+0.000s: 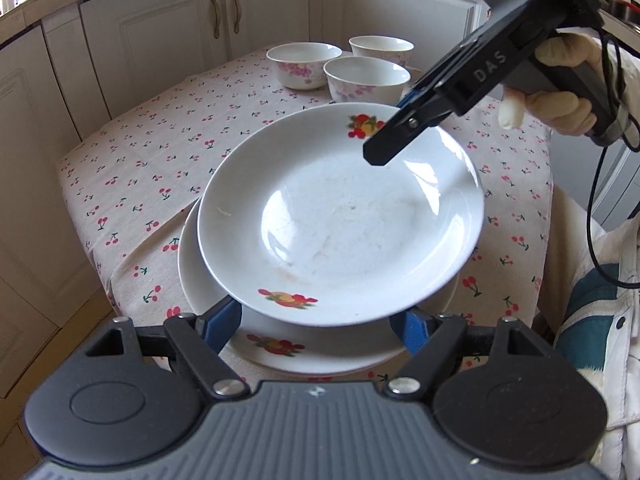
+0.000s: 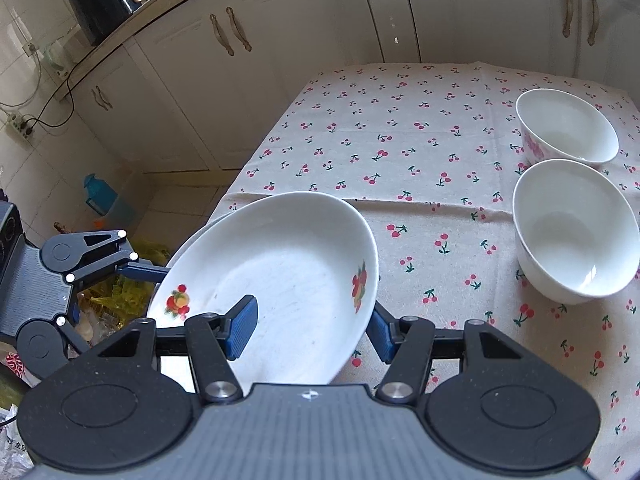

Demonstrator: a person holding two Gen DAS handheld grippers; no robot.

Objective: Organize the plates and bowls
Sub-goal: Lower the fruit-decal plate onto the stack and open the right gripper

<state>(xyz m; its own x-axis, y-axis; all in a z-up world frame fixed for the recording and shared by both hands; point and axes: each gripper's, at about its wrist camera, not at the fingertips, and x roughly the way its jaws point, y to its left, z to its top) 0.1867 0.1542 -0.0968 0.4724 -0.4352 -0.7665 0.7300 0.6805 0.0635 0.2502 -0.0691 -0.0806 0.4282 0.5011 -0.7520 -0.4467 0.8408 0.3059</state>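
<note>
My right claw (image 2: 310, 326) pinches the rim of the upper plate (image 2: 276, 288): one blue pad lies inside the dish, the other is under the outer edge, at the lower middle of the right wrist frame. The plate is tilted and lifted on my side. In the left wrist frame it fills the center, and under it, at the lower middle, the lower plate (image 1: 320, 356) rests on the counter (image 1: 160, 152) with the cherry cloth. I judge that the upper plate is just over the lower one, a little shifted toward the upper right, and not yet settled in it.

My left claw (image 1: 318, 326) is spread wide at the bottom of that frame, one finger at each side of the near plate edge; I cannot tell whether it touches anything.

Three bowls (image 1: 366, 78) stand separately at the upper middle of the left wrist frame, near each other but not nested.

So the plate stack seems nearly done, while the bowls are untouched and remain to be stacked.
</note>
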